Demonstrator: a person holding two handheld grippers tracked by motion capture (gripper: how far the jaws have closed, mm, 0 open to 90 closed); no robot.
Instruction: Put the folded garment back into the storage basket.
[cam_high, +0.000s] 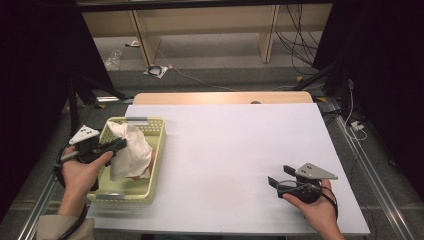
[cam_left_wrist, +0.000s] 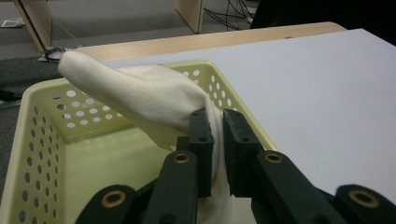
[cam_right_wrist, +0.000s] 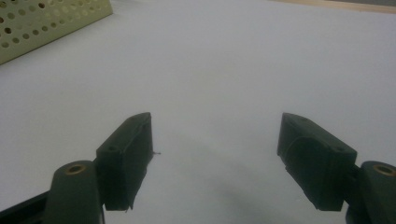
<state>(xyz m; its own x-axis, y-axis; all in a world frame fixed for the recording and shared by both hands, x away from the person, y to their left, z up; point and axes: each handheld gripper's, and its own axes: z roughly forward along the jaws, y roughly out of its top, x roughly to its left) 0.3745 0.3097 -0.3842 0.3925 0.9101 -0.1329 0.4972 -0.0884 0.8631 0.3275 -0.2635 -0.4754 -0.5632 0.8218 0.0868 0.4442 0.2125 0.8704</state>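
We hold the left hand-held gripper (cam_left_wrist: 215, 140) clamped on a thin fold of the cream fleece cloth (cam_high: 131, 150) over the pale yellow perforated plastic basket (cam_high: 155, 167) — it could slip free or drag the basket. The right hand-held gripper (cam_right_wrist: 215, 161) hangs open above the white tabletop (cam_high: 235, 150).

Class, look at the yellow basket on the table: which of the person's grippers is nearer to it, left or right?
Left. The left gripper is over the yellow basket, clamped on the white cloth. The right gripper is far across the table, open.
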